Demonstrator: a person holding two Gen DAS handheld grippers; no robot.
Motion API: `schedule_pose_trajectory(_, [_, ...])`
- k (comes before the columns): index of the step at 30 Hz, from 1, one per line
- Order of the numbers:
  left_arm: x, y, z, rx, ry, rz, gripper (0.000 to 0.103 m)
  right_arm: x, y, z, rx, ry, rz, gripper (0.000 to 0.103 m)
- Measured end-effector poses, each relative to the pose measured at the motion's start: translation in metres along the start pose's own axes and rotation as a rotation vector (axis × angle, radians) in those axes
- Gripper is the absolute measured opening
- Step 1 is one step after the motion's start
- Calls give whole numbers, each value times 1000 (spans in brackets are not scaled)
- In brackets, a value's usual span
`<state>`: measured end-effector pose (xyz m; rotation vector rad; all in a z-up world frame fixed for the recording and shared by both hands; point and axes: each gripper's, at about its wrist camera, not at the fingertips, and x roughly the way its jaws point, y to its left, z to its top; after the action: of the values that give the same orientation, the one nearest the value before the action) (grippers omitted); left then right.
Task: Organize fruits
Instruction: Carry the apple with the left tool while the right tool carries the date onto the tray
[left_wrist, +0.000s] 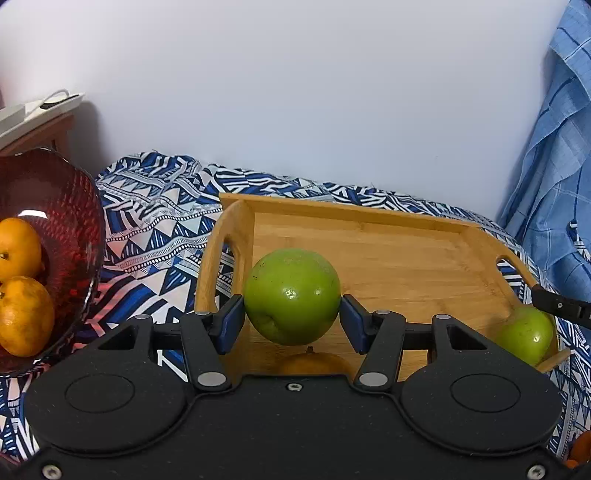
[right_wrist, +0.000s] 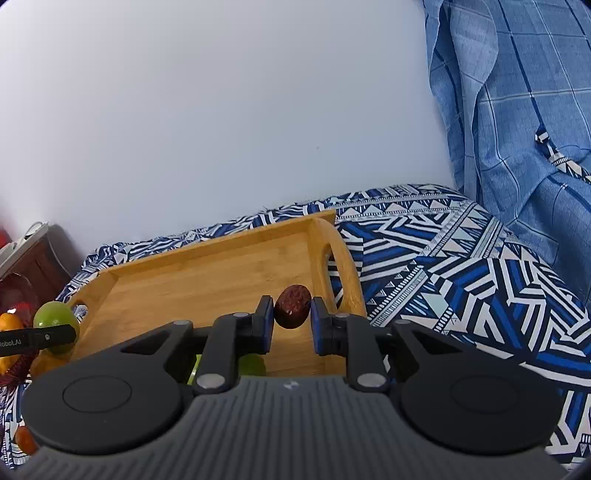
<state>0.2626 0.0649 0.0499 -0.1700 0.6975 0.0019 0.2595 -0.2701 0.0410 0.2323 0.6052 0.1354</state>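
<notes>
The left gripper (left_wrist: 291, 317) is clamped on a green apple (left_wrist: 291, 295), its blue pads pressed to the fruit's 2 sides, holding it clear above the near-left part of the wooden tray (left_wrist: 369, 236). The right gripper (right_wrist: 291, 317) is pinched tight on a small, wrinkled dark-red fruit (right_wrist: 293, 305) — possibly a date — held over the tray's right end, beside its handle cut-out.

Each grip sits across the fruit's widest part, which likely keeps a round thing from rolling out while it is carried. The tray's floor is mostly bare, so there seems to be room to sort by kind.

A 2nd green apple (left_wrist: 524, 334) lies at the tray's near-right corner, and an orange fruit (left_wrist: 314, 363) shows just under the held apple. To the left, off the tray, a red glass bowl (left_wrist: 74, 206) holds 2 oranges (left_wrist: 22, 317) — citrus seems to belong there, so both held fruits appear meant for the tray. All of it rests on a blue patterned cloth (left_wrist: 155, 206).
</notes>
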Motion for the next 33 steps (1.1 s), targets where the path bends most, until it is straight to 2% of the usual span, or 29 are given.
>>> schedule_pose_trajectory(15, [12, 2, -5, 5, 43, -10, 54, 13, -8, -5, 32, 42, 4, 25])
schedule_pose_trajectory(33, [11, 1, -6, 12, 33, -13, 54, 17, -9, -6, 48, 83, 15, 28])
